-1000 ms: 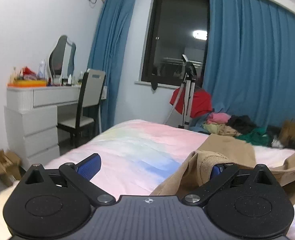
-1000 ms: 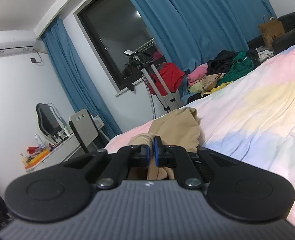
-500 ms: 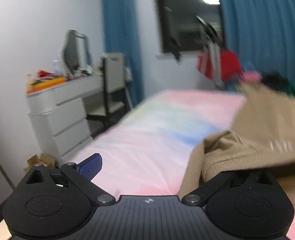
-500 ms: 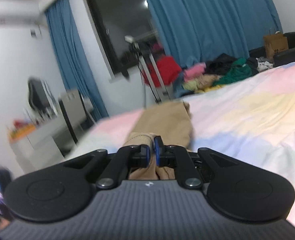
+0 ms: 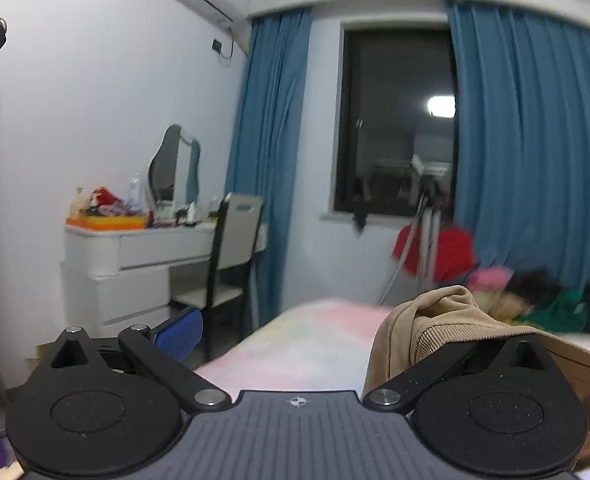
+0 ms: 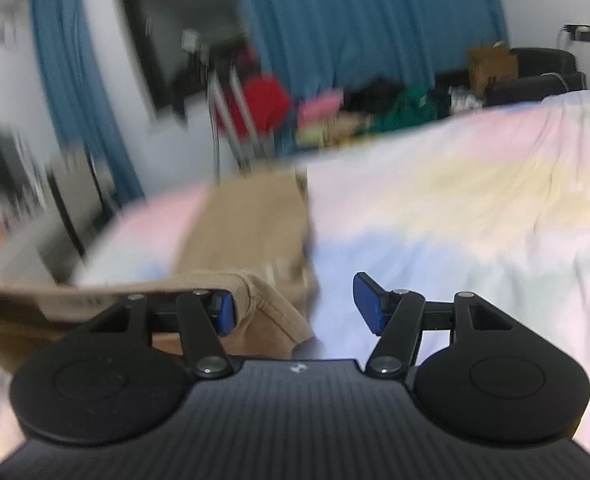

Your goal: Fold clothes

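A tan knit garment (image 6: pixel 251 220) lies across the pastel bed sheet (image 6: pixel 455 208). Its ribbed hem (image 6: pixel 263 300) sits bunched between my right gripper's fingers, touching the left blue pad (image 6: pixel 225 312). My right gripper (image 6: pixel 297 308) is open and grips nothing. In the left wrist view the same tan garment (image 5: pixel 447 320) drapes over the right finger and hides its tip. My left gripper (image 5: pixel 319 340) is open wide, and its left blue pad (image 5: pixel 179 336) is bare. The view is blurred by motion.
A white dressing table (image 5: pixel 127 264) with a mirror and a chair (image 5: pixel 231 256) stands left of the bed. A pile of clothes (image 5: pixel 535 296) and a red garment on a stand (image 5: pixel 447 252) sit by the blue curtains. A paper bag (image 6: pixel 491 66) and black seat (image 6: pixel 535 72) are far right.
My right gripper has opened and let go of the tan hem it was shut on. The left gripper's view has tipped upward; the garment still hangs over its right finger.
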Tool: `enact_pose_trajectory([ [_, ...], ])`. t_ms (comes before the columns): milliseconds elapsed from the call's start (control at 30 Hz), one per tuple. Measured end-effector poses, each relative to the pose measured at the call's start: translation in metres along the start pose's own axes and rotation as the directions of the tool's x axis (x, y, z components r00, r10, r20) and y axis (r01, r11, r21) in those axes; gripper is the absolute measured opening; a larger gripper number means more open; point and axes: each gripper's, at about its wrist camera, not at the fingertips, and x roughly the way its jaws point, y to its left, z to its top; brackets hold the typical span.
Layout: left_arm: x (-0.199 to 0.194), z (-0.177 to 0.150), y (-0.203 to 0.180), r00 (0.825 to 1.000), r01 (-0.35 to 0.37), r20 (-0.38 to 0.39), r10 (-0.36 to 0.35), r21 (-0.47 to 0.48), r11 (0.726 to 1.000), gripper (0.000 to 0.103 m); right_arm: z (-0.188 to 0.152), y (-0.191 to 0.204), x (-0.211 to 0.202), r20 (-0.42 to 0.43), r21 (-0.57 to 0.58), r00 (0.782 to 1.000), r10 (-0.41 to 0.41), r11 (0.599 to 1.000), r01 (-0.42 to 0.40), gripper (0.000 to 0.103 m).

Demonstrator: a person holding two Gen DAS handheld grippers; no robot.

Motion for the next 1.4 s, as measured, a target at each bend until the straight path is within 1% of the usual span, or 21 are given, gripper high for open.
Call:
enact_pose_trajectory([
  [67, -0.002, 0.034, -0.008, 0.999, 0.01, 0.033, -0.009, -0.036, 0.999, 0.103, 0.031, 0.002, -0.015, 0.064, 0.023, 0.997, 0.033, 0.999, -0.035, 0.061],
  [167, -0.006, 0.09, -0.02, 0.995, 0.027, 0.094, -0.019, -0.081, 0.996, 0.103, 0.083, 0.015, -0.035, 0.148, -0.004, 0.987, 0.057, 0.998, -0.057, 0.062],
  [233, -0.009, 0.129, -0.026, 0.991, 0.042, 0.131, -0.029, -0.097, 0.994, 0.103, 0.121, 0.024, -0.05, 0.201, -0.019, 0.977, 0.077, 0.997, -0.075, 0.062],
  [300, -0.015, 0.167, -0.029, 0.986, 0.06, 0.163, -0.043, -0.104, 0.993, 0.103, 0.161, 0.032, -0.071, 0.264, -0.042, 0.959, 0.103, 0.995, -0.095, 0.062],
  [400, -0.031, 0.224, -0.029, 0.974, 0.079, 0.219, -0.054, -0.104, 0.991, 0.103, 0.212, 0.046, -0.111, 0.361, -0.122, 0.921, 0.146, 0.987, -0.108, 0.062],
  [467, -0.048, 0.256, -0.029, 0.961, 0.093, 0.269, -0.064, -0.096, 0.991, 0.103, 0.243, 0.055, -0.14, 0.409, -0.17, 0.894, 0.18, 0.978, -0.119, 0.062],
  [567, -0.076, 0.302, -0.028, 0.933, 0.113, 0.352, -0.08, -0.075, 0.991, 0.103, 0.28, 0.068, -0.189, 0.472, -0.246, 0.853, 0.223, 0.962, -0.116, 0.062],
  [600, -0.086, 0.317, -0.028, 0.926, 0.126, 0.366, -0.094, -0.065, 0.99, 0.103, 0.289, 0.071, -0.201, 0.483, -0.262, 0.844, 0.233, 0.958, -0.114, 0.062],
  [667, -0.101, 0.344, -0.027, 0.92, 0.158, 0.371, -0.13, -0.046, 0.986, 0.103, 0.306, 0.075, -0.226, 0.505, -0.293, 0.825, 0.253, 0.949, -0.111, 0.062],
  [700, -0.109, 0.356, -0.027, 0.909, 0.19, 0.382, -0.167, -0.022, 0.982, 0.103, 0.315, 0.077, -0.238, 0.515, -0.309, 0.816, 0.263, 0.945, -0.109, 0.062],
  [767, -0.121, 0.376, -0.027, 0.902, 0.209, 0.388, -0.19, -0.008, 0.978, 0.103, 0.332, 0.081, -0.262, 0.533, -0.339, 0.797, 0.282, 0.935, -0.104, 0.061],
  [867, -0.131, 0.395, -0.031, 0.906, 0.219, 0.367, -0.209, 0.015, 0.976, 0.103, 0.347, 0.081, -0.281, 0.539, -0.359, 0.789, 0.294, 0.928, -0.1, 0.061],
  [900, -0.129, 0.398, -0.032, 0.911, 0.227, 0.348, -0.219, 0.019, 0.974, 0.103, 0.349, 0.081, -0.285, 0.536, -0.362, 0.791, 0.297, 0.926, -0.102, 0.061],
  [1000, -0.117, 0.398, -0.038, 0.927, 0.254, 0.283, -0.247, 0.015, 0.967, 0.103, 0.352, 0.08, -0.286, 0.505, -0.36, 0.809, 0.301, 0.925, -0.12, 0.061],
  [1067, -0.099, 0.388, -0.041, 0.941, 0.269, 0.22, -0.256, -0.029, 0.963, 0.103, 0.348, 0.078, -0.275, 0.472, -0.347, 0.83, 0.297, 0.928, -0.134, 0.061],
  [1133, -0.074, 0.372, -0.046, 0.948, 0.272, 0.177, -0.263, -0.03, 0.962, 0.103, 0.343, 0.076, -0.257, 0.434, -0.328, 0.855, 0.285, 0.934, -0.145, 0.061],
  [1200, -0.048, 0.352, -0.055, 0.954, 0.264, 0.151, -0.257, -0.025, 0.964, 0.103, 0.337, 0.073, -0.225, 0.386, -0.306, 0.882, 0.269, 0.94, -0.153, 0.061],
  [1267, -0.021, 0.33, -0.064, 0.96, 0.249, 0.136, -0.244, -0.016, 0.968, 0.103, 0.33, 0.07, -0.194, 0.341, -0.287, 0.905, 0.254, 0.945, -0.157, 0.061],
  [1300, -0.006, 0.319, -0.07, 0.963, 0.241, 0.126, -0.238, -0.011, 0.97, 0.103, 0.325, 0.07, -0.178, 0.327, -0.277, 0.912, 0.247, 0.948, -0.157, 0.061],
  [1400, 0.061, 0.276, -0.099, 0.973, 0.22, 0.068, -0.219, 0.0, 0.976, 0.103, 0.315, 0.06, -0.118, 0.298, -0.255, 0.931, 0.212, 0.957, -0.136, 0.062],
])
